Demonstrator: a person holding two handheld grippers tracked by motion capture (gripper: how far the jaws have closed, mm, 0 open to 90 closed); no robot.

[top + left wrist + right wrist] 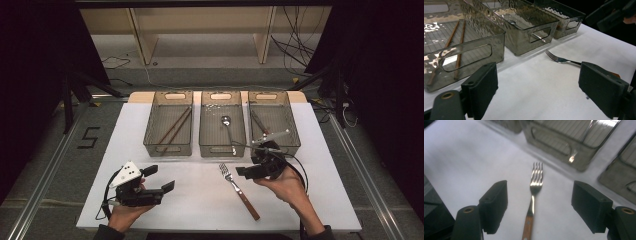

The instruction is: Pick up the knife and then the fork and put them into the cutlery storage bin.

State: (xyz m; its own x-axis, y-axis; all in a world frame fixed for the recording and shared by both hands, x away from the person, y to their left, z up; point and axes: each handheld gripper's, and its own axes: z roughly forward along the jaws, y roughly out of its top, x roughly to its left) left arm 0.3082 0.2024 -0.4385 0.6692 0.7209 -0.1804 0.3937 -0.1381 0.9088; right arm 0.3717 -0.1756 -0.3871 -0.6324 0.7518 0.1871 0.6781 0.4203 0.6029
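A white tabletop carries three smoked clear bins in a row along its far half. The left bin holds two brown chopsticks lying slanted on its floor. The middle bin holds a spoon, bowl toward the far end. The right bin has a dark utensil in it, too dim to name.

The left claw, held in the left hand at the near left of the tabletop, points toward the right; its jaws stand wide apart with bare tabletop between them and grip nothing.

The right claw, held in the right hand, sits just near of the right bin and points left toward the fork. In the right gripper view its jaws are spread wide, one on each side of the fork's neck, clear of it and holding nothing.

The fork lies flat on the tabletop just near of the middle bin, between the two claws, tines toward the bins and its wooden handle slanting toward the near right edge.
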